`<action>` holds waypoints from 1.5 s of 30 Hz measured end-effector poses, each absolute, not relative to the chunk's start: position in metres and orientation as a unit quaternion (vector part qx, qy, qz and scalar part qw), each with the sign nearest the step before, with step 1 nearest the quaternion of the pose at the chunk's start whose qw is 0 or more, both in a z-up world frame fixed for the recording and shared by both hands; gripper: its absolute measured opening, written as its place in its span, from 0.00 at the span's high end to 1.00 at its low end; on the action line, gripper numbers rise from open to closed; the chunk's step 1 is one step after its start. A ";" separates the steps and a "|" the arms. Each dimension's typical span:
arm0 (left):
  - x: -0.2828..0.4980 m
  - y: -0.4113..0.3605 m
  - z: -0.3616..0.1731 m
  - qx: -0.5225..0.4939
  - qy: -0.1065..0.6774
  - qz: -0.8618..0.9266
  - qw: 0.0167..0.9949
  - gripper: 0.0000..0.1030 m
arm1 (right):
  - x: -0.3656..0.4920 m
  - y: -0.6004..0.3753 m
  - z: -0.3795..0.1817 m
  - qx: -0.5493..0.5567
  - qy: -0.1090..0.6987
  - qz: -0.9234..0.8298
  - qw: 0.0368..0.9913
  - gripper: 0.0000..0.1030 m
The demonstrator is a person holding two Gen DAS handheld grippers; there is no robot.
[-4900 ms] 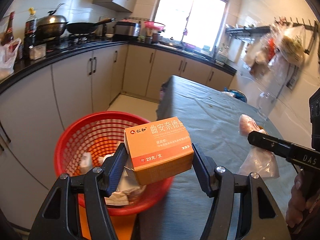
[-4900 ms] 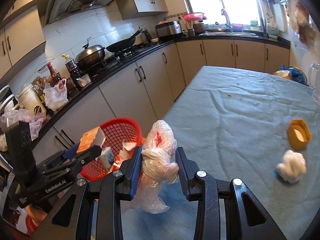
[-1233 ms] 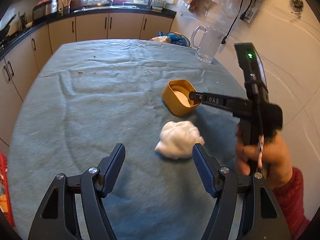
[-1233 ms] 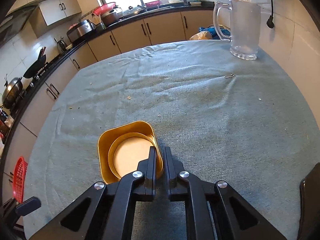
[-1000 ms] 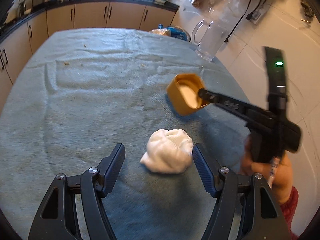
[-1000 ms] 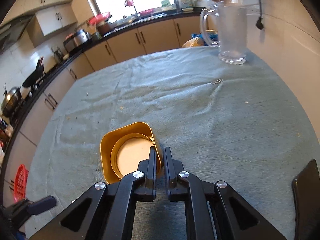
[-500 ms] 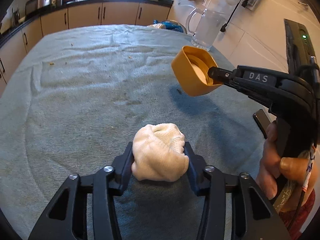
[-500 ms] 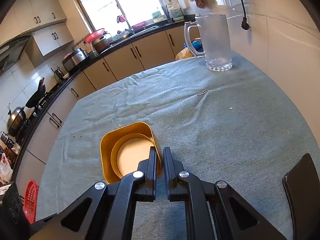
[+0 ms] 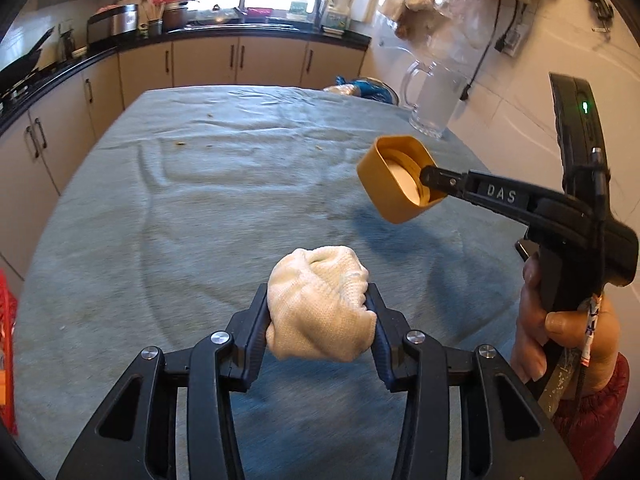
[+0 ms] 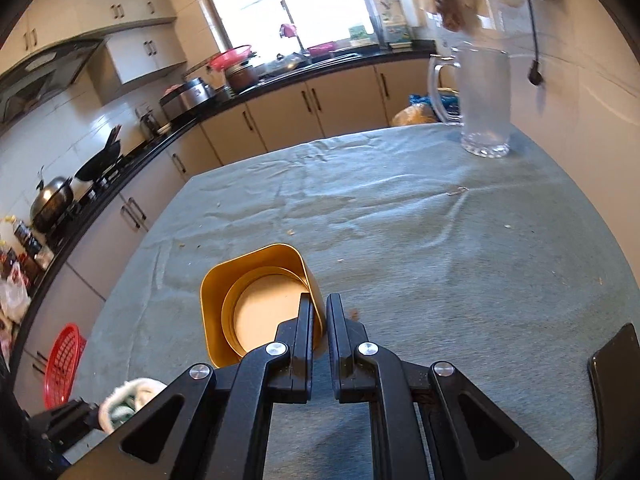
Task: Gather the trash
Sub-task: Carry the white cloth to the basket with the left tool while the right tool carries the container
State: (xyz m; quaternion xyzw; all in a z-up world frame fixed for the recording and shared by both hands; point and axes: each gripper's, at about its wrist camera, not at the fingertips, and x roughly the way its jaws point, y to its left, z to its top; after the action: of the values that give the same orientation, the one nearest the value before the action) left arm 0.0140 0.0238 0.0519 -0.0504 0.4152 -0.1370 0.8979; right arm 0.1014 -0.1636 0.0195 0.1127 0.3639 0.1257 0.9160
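Note:
My left gripper point(image 9: 318, 306) is shut on a crumpled white cloth wad point(image 9: 320, 304) and holds it just above the grey tablecloth point(image 9: 200, 208). The wad also shows low left in the right wrist view point(image 10: 128, 398). My right gripper point(image 10: 318, 304) is shut on the wall of a yellow plastic lid point(image 10: 256, 304), held above the table. In the left wrist view the lid point(image 9: 396, 180) hangs in the air at the right on the tip of the right gripper point(image 9: 426, 178). The red trash basket point(image 10: 62, 364) stands off the table's left edge.
A glass jug point(image 10: 482, 100) stands at the far right corner of the table, with blue and orange bags point(image 10: 424, 110) behind it. A dark phone point(image 10: 616, 392) lies at the right edge. Kitchen cabinets and a counter point(image 9: 240, 56) run along the left and back.
My left gripper has lifted the white cloth wad a little off the table. My right gripper has raised the yellow lid higher. Both views have tilted up towards the window.

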 end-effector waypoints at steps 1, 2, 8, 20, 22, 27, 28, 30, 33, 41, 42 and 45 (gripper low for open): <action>0.012 0.028 0.053 -0.051 0.413 -0.133 0.899 0.58 | 0.101 -0.161 0.020 0.108 0.363 0.130 0.916 0.93; 0.011 0.033 0.053 -0.052 0.411 -0.128 0.901 0.58 | 0.100 -0.156 0.020 0.101 0.362 0.134 0.917 0.93; -0.003 0.063 0.057 -0.059 0.399 -0.104 0.909 0.58 | 0.098 -0.137 0.017 0.093 0.374 0.169 0.907 0.93; -0.031 0.124 0.070 -0.085 0.374 -0.070 0.921 0.58 | 0.069 -0.076 0.024 0.082 0.382 0.219 0.894 0.93; -0.035 0.136 0.071 -0.091 0.370 -0.062 0.923 0.58 | 0.066 -0.063 0.025 0.076 0.385 0.227 0.891 0.93; -0.045 0.171 0.072 -0.110 0.361 -0.041 0.925 0.58 | 0.060 -0.027 0.028 0.059 0.389 0.246 0.886 0.93; -0.047 0.181 0.072 -0.116 0.359 -0.034 0.925 0.58 | 0.059 -0.018 0.029 0.056 0.389 0.250 0.885 0.93; -0.051 0.196 0.072 -0.126 0.356 -0.025 0.926 0.58 | 0.057 -0.003 0.030 0.049 0.390 0.258 0.882 0.93; -0.057 0.216 0.070 -0.138 0.353 -0.013 0.925 0.58 | 0.054 0.022 0.031 0.043 0.394 0.271 0.877 0.93; -0.073 0.275 0.065 -0.163 0.341 0.030 0.925 0.58 | 0.047 0.081 0.036 0.028 0.400 0.301 0.865 0.93; -0.076 0.284 0.063 -0.165 0.340 0.037 0.925 0.58 | 0.045 0.088 0.037 0.025 0.399 0.305 0.864 0.93; -0.083 0.304 0.058 -0.168 0.339 0.058 0.924 0.58 | 0.041 0.113 0.040 0.017 0.399 0.317 0.860 0.93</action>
State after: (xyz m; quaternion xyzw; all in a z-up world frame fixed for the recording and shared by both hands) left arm -0.0826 0.3039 0.0576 -0.1676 0.3394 0.0583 0.9238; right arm 0.0407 0.1130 0.0397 0.0170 0.3993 0.3172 0.8601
